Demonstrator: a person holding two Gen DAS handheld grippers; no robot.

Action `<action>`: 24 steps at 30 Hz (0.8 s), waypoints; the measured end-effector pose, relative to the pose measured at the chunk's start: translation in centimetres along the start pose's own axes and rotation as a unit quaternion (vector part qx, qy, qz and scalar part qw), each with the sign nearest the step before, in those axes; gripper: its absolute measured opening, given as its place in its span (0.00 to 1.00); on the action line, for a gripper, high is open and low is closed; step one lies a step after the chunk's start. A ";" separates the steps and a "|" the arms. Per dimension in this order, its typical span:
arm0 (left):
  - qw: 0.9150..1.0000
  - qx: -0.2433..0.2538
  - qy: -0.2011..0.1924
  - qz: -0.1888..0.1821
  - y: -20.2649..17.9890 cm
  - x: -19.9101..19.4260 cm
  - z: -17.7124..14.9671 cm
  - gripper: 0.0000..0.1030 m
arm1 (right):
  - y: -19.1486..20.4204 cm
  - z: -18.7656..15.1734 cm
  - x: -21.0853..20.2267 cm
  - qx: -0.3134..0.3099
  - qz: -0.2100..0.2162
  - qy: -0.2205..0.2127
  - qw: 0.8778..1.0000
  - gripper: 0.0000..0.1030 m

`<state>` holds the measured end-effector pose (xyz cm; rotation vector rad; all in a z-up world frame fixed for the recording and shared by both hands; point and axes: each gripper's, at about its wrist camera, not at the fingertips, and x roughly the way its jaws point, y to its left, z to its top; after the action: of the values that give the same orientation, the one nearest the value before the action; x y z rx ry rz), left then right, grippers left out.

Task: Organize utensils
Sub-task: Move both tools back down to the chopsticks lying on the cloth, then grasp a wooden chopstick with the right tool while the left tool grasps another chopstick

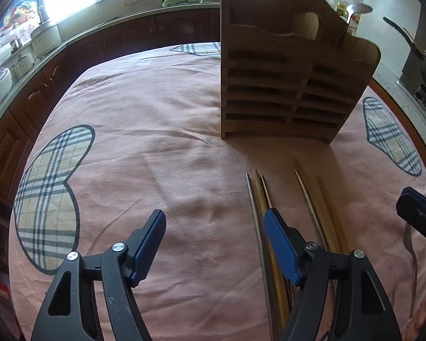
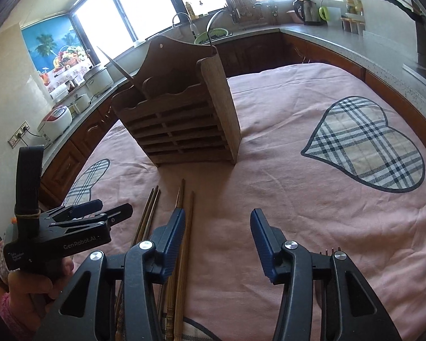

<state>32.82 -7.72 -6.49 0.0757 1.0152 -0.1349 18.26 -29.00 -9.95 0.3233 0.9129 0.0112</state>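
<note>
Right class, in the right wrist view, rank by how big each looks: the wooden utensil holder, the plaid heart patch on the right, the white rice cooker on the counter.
1. Wooden utensil holder
2. Plaid heart patch, nearly as large
3. White rice cooker, also farthest away

Chopsticks (image 1: 258,196) lie on the cloth (image 1: 156,142) before the upright wooden holder (image 1: 284,85).

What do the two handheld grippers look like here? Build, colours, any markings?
Both are matte black plastic frames with triangular cut-outs, silver round pivot bolts and ribbed dark blue finger pads. Seen side-on from the right wrist view, the left gripper carries white "GenRobot.AI" lettering and an upright black block bound on with a yellowish band. The hand gripping it shows a pink knitted cuff. No cables visible.
</note>
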 end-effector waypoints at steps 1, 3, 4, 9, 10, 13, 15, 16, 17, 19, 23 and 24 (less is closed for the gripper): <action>1.000 0.003 0.007 0.004 -0.1 0.7 0.0 0.62 | -0.1 0.1 0.2 0.001 0.000 0.001 1.000 0.47; 1.000 0.001 0.004 0.003 0.1 1.2 0.0 0.63 | -0.1 0.1 0.6 -0.001 0.002 0.005 1.000 0.47; 1.000 0.002 0.002 0.006 0.2 1.2 0.0 0.63 | -0.1 0.1 0.8 -0.002 0.002 0.006 1.000 0.47; 1.000 -0.002 0.011 0.011 1.8 1.5 -0.8 0.60 | 0.5 0.3 2.4 -0.010 0.009 0.022 1.000 0.37; 1.000 -0.008 0.012 0.008 2.3 1.4 -0.9 0.59 | 0.7 0.3 2.8 -0.013 0.010 0.024 1.000 0.37; 0.999 -0.042 0.007 -0.028 4.0 0.8 -0.7 0.57 | 1.5 0.5 3.8 -0.025 0.013 0.033 0.999 0.28; 0.997 -0.053 0.009 -0.049 4.5 0.8 -0.3 0.57 | 2.0 0.6 4.5 -0.035 0.014 0.041 0.998 0.26; 0.997 -0.053 0.011 -0.060 4.4 1.0 0.0 0.57 | 2.3 0.7 4.9 -0.041 0.012 0.046 0.998 0.25; 0.996 -0.049 0.013 -0.067 4.3 1.2 0.1 0.57 | 2.6 0.8 5.3 -0.048 0.010 0.051 0.997 0.25; 0.997 -0.039 0.013 -0.070 3.9 1.7 0.4 0.57 | 3.0 0.8 6.5 -0.062 -0.003 0.067 0.996 0.18; 0.998 -0.022 0.017 -0.064 2.8 2.7 0.9 0.57 | 3.6 1.0 7.7 -0.089 -0.021 0.080 0.993 0.13; 0.998 -0.016 0.016 -0.061 2.5 3.0 1.1 0.57 | 3.7 1.2 7.9 -0.096 -0.028 0.081 0.992 0.10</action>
<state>35.65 -5.59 -8.43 -0.0144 1.0532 -0.2300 24.47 -24.62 -14.35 0.1175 1.0727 0.0737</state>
